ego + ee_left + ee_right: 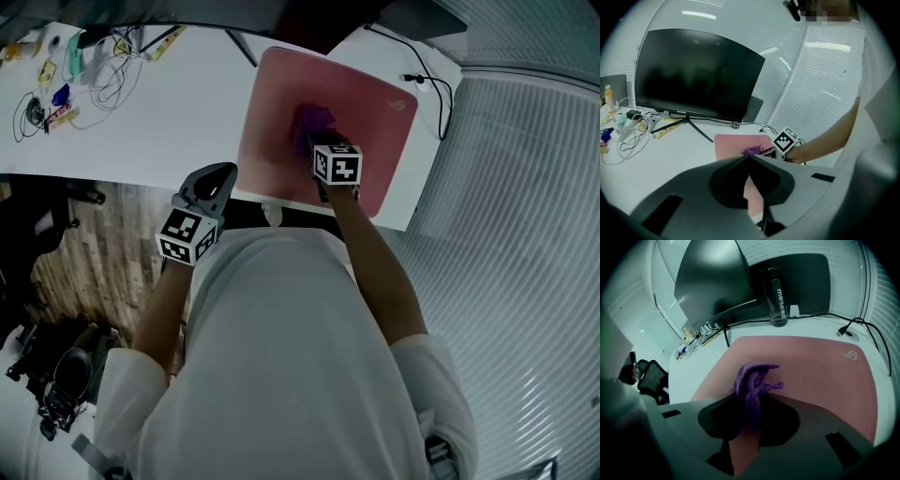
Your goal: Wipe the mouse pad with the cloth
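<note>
**Right tongs [750, 406] clamped on the cloth [753, 383]**

We see the nubby purple cloth bunched on the smooth pink rectangular mouse pad [815, 371], which lies on a white counter [169, 103]. Our left tongs [749, 158] are closed and empty at the counter's near edge, beside the plank floor [103, 244]. Only the right gripper view shows a dark bottle [778, 296] behind the pad.

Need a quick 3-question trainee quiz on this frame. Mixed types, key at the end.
1. True or false: the right gripper is shut on the crumpled purple cloth.
2. Pick one. The cloth lies: A) on the pink rectangular mouse pad; B) beside it; C) under it.
3. Fill in: the left gripper holds nothing and its jaws are ____ (open or shut).

Key: 1 true; 2 A; 3 shut.
</note>
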`<state>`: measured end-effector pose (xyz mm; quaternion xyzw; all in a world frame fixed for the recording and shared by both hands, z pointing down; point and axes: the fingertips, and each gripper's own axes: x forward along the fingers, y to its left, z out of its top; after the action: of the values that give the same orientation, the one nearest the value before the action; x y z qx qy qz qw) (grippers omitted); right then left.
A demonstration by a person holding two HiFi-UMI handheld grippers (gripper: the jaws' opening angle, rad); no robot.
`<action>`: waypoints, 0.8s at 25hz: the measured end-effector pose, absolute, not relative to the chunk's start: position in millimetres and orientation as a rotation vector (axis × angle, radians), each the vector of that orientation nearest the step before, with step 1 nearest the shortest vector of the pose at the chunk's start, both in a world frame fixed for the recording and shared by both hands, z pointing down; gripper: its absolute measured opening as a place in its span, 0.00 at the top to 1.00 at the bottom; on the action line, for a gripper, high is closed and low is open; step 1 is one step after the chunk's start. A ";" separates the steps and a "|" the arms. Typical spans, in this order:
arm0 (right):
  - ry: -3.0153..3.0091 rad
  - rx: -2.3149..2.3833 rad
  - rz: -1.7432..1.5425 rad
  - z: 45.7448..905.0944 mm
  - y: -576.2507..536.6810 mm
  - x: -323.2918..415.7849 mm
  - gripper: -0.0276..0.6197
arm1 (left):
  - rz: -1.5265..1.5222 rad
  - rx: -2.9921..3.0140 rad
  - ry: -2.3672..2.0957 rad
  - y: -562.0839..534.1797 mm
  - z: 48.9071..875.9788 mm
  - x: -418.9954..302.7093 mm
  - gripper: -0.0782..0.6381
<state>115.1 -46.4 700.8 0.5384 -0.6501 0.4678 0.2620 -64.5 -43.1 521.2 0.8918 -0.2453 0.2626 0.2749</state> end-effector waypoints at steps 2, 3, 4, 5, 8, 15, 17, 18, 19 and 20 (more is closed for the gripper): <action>-1.754 1.469 1.269 701.2 -40.6 126.4 0.75 | 0.713 2.400 -0.662 -38.4 520.2 -58.9 0.87; -1.751 1.478 1.270 701.3 -38.0 132.2 0.75 | 0.717 2.401 -0.662 -36.0 519.9 -55.8 0.87; -1.749 1.487 1.271 701.4 -35.2 138.0 0.75 | 0.722 2.403 -0.661 -33.5 519.6 -52.4 0.87; -1.747 1.495 1.273 701.7 -32.2 143.7 0.75 | 0.726 2.405 -0.659 -30.8 519.3 -48.8 0.87; -1.739 1.517 1.282 703.1 -22.4 161.1 0.75 | 0.736 2.414 -0.651 -22.6 517.7 -36.8 0.87; -1.736 1.568 1.295 707.6 -2.0 205.4 0.75 | 0.754 2.430 -0.636 -7.4 520.9 -3.6 0.87; -1.732 1.583 1.298 707.3 1.9 215.6 0.75 | 0.752 2.425 -0.637 -5.2 521.2 1.3 0.87; -1.727 1.588 1.299 706.5 4.0 220.7 0.75 | 0.753 2.423 -0.637 -4.2 520.6 3.3 0.87; -1.722 1.594 1.298 705.6 6.3 226.1 0.75 | 0.755 2.422 -0.635 -2.8 519.8 5.7 0.87; -1.716 1.600 1.297 704.8 8.9 232.1 0.75 | 0.758 2.423 -0.632 -1.1 519.1 8.5 0.87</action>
<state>232.1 8.9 704.8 0.5810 -0.6231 0.4712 0.2284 8.5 -1.1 519.1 0.8943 -0.2332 0.2799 0.2597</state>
